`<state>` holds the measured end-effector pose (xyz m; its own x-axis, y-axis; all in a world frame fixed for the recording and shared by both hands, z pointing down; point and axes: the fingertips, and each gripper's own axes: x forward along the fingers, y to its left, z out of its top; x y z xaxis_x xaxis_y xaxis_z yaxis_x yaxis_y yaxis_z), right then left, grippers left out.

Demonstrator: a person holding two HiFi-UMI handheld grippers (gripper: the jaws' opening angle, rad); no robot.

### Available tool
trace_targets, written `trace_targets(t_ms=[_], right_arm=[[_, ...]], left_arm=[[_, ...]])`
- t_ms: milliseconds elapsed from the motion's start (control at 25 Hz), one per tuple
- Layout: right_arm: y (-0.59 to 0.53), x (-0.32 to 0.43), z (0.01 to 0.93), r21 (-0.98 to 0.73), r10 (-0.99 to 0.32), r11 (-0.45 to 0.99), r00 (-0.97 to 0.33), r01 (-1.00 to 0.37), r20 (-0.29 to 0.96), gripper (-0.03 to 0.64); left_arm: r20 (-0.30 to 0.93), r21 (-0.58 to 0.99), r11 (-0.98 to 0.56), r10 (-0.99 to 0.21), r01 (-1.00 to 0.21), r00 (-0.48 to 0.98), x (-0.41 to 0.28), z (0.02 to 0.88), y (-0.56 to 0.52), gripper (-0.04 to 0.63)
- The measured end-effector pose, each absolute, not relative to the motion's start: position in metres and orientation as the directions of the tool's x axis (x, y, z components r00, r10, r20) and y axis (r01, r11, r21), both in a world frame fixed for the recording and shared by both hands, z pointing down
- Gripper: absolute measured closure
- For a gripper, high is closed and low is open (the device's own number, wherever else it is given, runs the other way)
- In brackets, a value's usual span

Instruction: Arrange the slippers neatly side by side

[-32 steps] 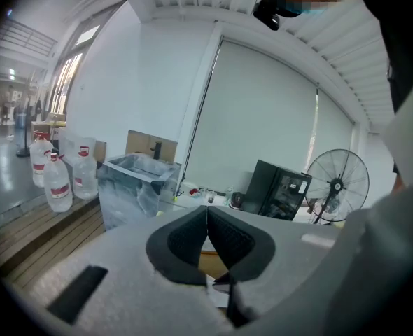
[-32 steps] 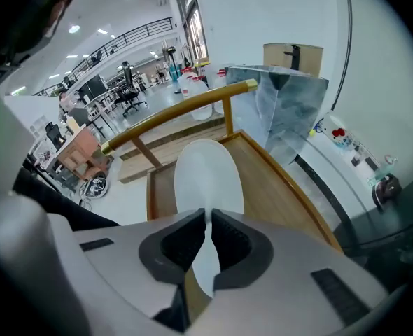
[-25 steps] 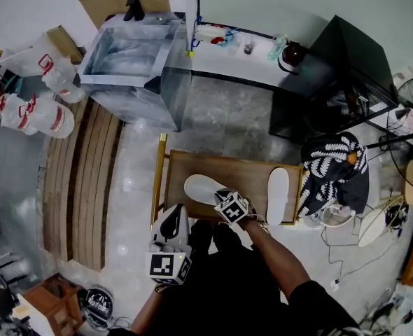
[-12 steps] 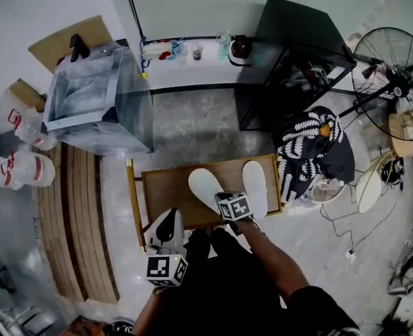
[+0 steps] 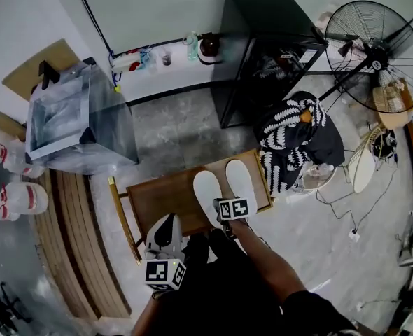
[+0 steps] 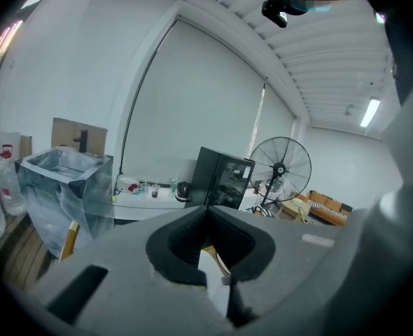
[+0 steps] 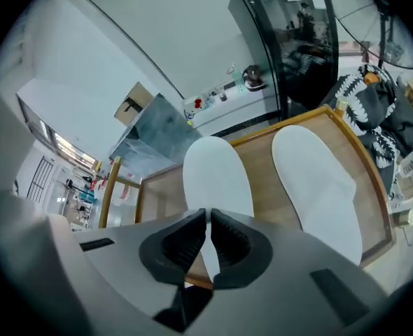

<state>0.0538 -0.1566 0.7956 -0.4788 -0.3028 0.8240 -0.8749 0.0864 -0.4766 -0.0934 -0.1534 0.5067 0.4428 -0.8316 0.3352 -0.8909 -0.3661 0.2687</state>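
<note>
Two white slippers lie on a low wooden table (image 5: pixel 157 200). The left slipper (image 5: pixel 208 189) and the right slipper (image 5: pixel 240 180) are close together and nearly parallel, toes pointing away from me. My right gripper (image 5: pixel 219 204) is at the near end of the left slipper. In the right gripper view its pads (image 7: pixel 208 219) pinch the heel edge of the left slipper (image 7: pixel 217 177), with the right slipper (image 7: pixel 311 180) just to the side. My left gripper (image 5: pixel 169 222) hangs off the table's near left corner, jaws together (image 6: pixel 206 212), holding nothing.
A black cabinet (image 5: pixel 262 40) and a standing fan (image 5: pixel 378 44) are behind the table. A black-and-white patterned cloth (image 5: pixel 294 142) lies right of it. A plastic-wrapped box (image 5: pixel 73 117) stands at the back left, wooden planks (image 5: pixel 66 243) lie along the left, and cables (image 5: pixel 346 215) trail at the right.
The left slipper was angled and far from the right one. My right gripper has carried it rightward and turned it straight beside the right slipper. The left gripper stayed put.
</note>
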Motion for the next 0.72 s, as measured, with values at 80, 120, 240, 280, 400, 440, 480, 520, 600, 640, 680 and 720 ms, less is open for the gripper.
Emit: trace_targets(t_ms=[80,120,240,280,400,440,480,520,600,640,680,720], right_arm=[[-0.154,0.060,0.806,-0.495,-0.299,0.028,-0.479,-0.869,0.825,0.589],[-0.154,0.063,0.812,-0.499,-0.297,0.005,-0.478,-0.867,0.827,0.589],[-0.156,0.071,0.826,-0.478,-0.287,-0.017,-0.454,-0.878,0.844,0.588],[-0.157,0.073,0.830,-0.470,-0.284,-0.018,-0.446,-0.883,0.849,0.588],[-0.162,0.074,0.838,-0.454,-0.275,-0.011,-0.434,-0.891,0.858,0.588],[-0.164,0.074,0.840,-0.453,-0.273,-0.006,-0.434,-0.892,0.858,0.589],[-0.166,0.074,0.841,-0.452,-0.272,0.000,-0.435,-0.892,0.858,0.589],[-0.168,0.075,0.842,-0.451,-0.272,0.006,-0.435,-0.893,0.858,0.588],[-0.174,0.079,0.841,-0.447,-0.277,0.021,-0.435,-0.894,0.857,0.588],[-0.176,0.080,0.841,-0.447,-0.281,0.026,-0.435,-0.894,0.855,0.588],[-0.179,0.080,0.841,-0.447,-0.285,0.031,-0.437,-0.894,0.853,0.588],[-0.181,0.079,0.841,-0.448,-0.291,0.036,-0.439,-0.893,0.850,0.588]], left_arm=[[0.346,0.269,-0.371,-0.824,-0.889,0.448,-0.090,0.511,-0.153,0.578],[0.351,0.268,-0.373,-0.821,-0.888,0.450,-0.088,0.513,-0.154,0.578],[0.360,0.266,-0.378,-0.814,-0.887,0.455,-0.085,0.516,-0.154,0.578],[0.363,0.266,-0.378,-0.813,-0.887,0.456,-0.084,0.517,-0.155,0.578],[0.378,0.261,-0.372,-0.810,-0.891,0.449,-0.087,0.520,-0.154,0.578],[0.383,0.259,-0.367,-0.810,-0.893,0.444,-0.088,0.521,-0.154,0.578],[0.387,0.259,-0.362,-0.811,-0.896,0.439,-0.088,0.521,-0.153,0.578],[0.390,0.259,-0.357,-0.811,-0.897,0.436,-0.088,0.522,-0.153,0.578],[0.391,0.260,-0.355,-0.812,-0.898,0.434,-0.085,0.521,-0.154,0.578],[0.390,0.260,-0.355,-0.812,-0.898,0.434,-0.085,0.521,-0.154,0.578],[0.389,0.262,-0.355,-0.812,-0.897,0.435,-0.085,0.521,-0.154,0.578],[0.388,0.264,-0.354,-0.813,-0.897,0.435,-0.085,0.521,-0.153,0.578]])
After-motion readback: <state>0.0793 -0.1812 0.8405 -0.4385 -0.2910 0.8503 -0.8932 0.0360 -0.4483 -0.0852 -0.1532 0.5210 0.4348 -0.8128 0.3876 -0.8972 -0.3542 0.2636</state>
